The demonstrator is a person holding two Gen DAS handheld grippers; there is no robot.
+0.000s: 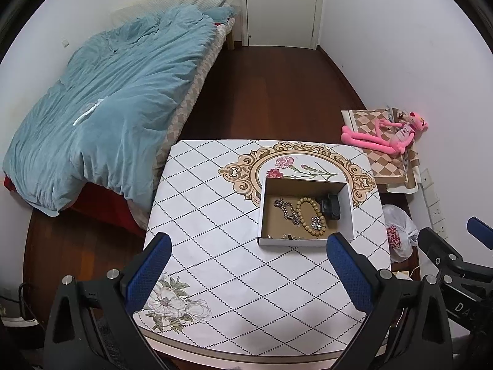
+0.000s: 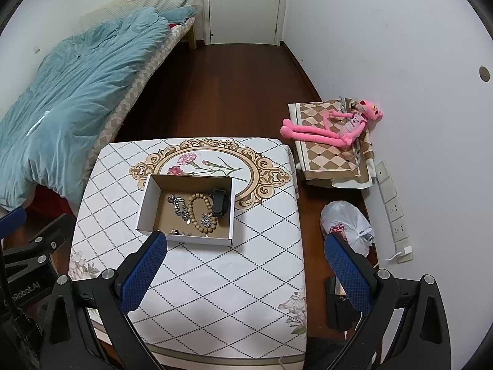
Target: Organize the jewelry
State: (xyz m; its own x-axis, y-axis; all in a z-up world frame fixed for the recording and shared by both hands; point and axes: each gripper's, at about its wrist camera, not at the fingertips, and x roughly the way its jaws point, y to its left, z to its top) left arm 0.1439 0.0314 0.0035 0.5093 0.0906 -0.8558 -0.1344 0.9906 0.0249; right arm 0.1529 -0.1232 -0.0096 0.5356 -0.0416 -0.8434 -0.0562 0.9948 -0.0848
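Both grippers, left (image 1: 248,256) and right (image 2: 245,254), gape wide and empty above the near table (image 1: 215,246). Beyond them sits the box (image 1: 349,206), holding a chain (image 1: 288,211), beads (image 1: 311,215) and a black case (image 1: 330,206). Nothing blocks it.

This is a home bedroom. A bed (image 1: 101,117) with a rumpled teal duvet (image 1: 117,92) stands along one wall, a white door (image 1: 282,6) closes the far end, the floor (image 1: 277,92) is dark wood, and a pink plush toy (image 2: 332,126) lies on a folded blanket by the wall.
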